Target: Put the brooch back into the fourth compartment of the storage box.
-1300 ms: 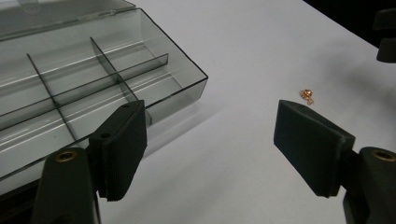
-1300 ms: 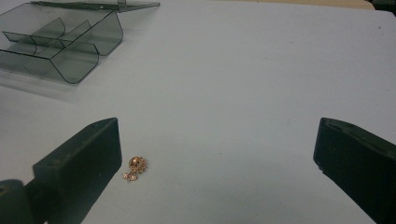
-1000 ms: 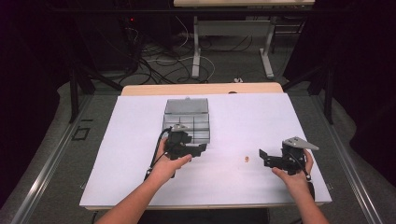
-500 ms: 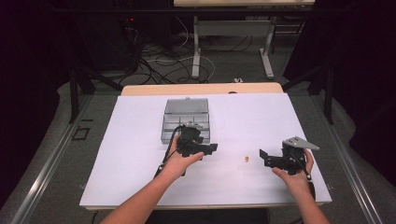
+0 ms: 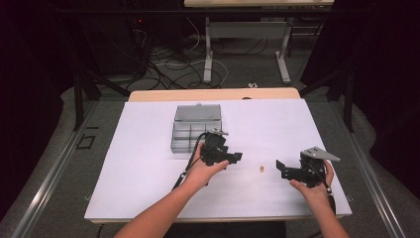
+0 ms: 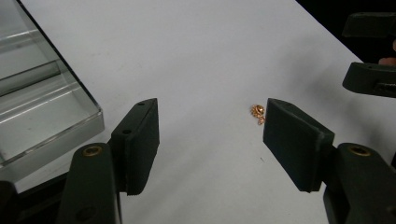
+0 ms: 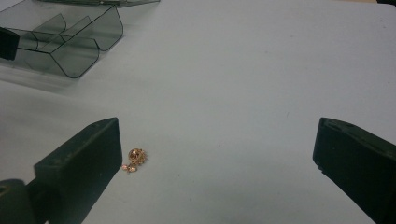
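Observation:
A small gold trinket (image 5: 261, 169) lies on the white table (image 5: 138, 168) between my two grippers. My left gripper (image 5: 236, 157) is held just left of it, pointing right. In the left gripper view the trinket (image 6: 258, 113) lies just beyond the tip of the right-hand jaw. This gripper (image 6: 212, 140) is open; its jaws have just been closing, and nothing is between them. My right gripper (image 5: 280, 168) rests to the trinket's right, pointing left. It (image 7: 217, 163) is wide open, with the trinket (image 7: 134, 158) beside its left-hand jaw.
A clear plastic compartment box (image 5: 195, 129) with its lid raised stands behind the left hand, also seen as the box (image 6: 37, 102) and the box (image 7: 70, 42). The right gripper's jaws (image 6: 371, 51) show far off. Table legs and cables lie beyond the table.
The left hand has moved right, away from the box and toward the trinket, and its jaws stand narrower. The right hand has stayed put.

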`<action>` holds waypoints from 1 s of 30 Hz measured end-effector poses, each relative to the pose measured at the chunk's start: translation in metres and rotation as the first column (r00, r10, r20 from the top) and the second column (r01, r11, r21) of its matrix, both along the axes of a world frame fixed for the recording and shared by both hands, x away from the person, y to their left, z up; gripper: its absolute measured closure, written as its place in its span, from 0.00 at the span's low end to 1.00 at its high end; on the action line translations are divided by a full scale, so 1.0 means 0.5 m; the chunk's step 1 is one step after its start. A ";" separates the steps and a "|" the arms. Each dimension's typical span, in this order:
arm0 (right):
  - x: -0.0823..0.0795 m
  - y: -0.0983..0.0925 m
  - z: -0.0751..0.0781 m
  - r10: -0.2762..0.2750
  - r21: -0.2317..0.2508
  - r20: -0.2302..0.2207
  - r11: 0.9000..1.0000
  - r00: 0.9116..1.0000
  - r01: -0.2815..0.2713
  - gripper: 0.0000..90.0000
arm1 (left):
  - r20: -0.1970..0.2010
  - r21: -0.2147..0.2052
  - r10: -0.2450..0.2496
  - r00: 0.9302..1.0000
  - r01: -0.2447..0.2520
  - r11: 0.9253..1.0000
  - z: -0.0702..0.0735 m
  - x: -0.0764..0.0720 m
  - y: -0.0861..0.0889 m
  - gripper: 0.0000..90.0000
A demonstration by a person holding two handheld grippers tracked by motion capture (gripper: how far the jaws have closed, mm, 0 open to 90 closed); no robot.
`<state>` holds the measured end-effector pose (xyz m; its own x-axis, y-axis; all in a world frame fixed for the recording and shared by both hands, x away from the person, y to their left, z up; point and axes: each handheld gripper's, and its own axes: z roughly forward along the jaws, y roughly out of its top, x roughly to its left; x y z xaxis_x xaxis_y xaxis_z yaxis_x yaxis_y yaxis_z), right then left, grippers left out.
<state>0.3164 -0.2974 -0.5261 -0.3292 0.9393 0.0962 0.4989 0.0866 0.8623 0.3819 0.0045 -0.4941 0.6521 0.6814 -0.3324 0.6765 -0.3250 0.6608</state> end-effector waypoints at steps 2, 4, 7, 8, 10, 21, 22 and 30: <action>-0.002 0.002 -0.001 -0.010 0.001 0.005 1.000 1.000 0.010 0.01 | -0.017 0.003 -0.004 1.000 0.004 1.000 -0.004 0.002 -0.009 0.41; -0.006 0.001 -0.001 -0.008 -0.003 -0.004 1.000 1.000 0.008 0.01 | -0.034 -0.002 -0.004 0.999 0.004 1.000 -0.006 0.003 -0.015 0.41; -0.010 -0.001 -0.002 -0.003 -0.004 -0.003 1.000 1.000 0.003 0.01 | -0.043 0.009 -0.016 0.999 0.017 1.000 -0.009 0.006 -0.022 0.42; -0.011 -0.001 -0.003 -0.006 -0.008 0.003 1.000 1.000 0.007 0.01 | -0.047 0.003 -0.010 0.999 0.010 1.000 -0.010 0.006 -0.026 0.43; -0.016 -0.002 -0.002 -0.014 -0.003 -0.008 1.000 1.000 0.014 0.01 | -0.052 0.003 -0.013 0.999 0.013 1.000 -0.012 0.007 -0.032 0.45; -0.035 -0.014 -0.004 -0.040 -0.003 0.007 0.999 0.999 0.040 0.02 | -0.105 0.019 -0.058 0.993 0.060 0.998 -0.025 0.014 -0.075 0.52; -0.037 -0.016 -0.003 -0.039 -0.006 -0.006 0.999 0.999 0.039 0.02 | -0.104 0.015 -0.057 0.993 0.059 0.998 -0.027 0.015 -0.080 0.53; -0.041 -0.023 -0.002 -0.046 0.000 -0.007 0.999 0.999 0.046 0.02 | -0.143 0.018 -0.062 0.988 0.066 0.998 -0.035 0.020 -0.116 0.59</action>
<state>0.2960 -0.3086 -0.5269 -0.2852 0.9534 0.0984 0.5081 0.0634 0.8589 0.3920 -0.0538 -0.5114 0.6417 0.6482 -0.4099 0.7405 -0.3844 0.5513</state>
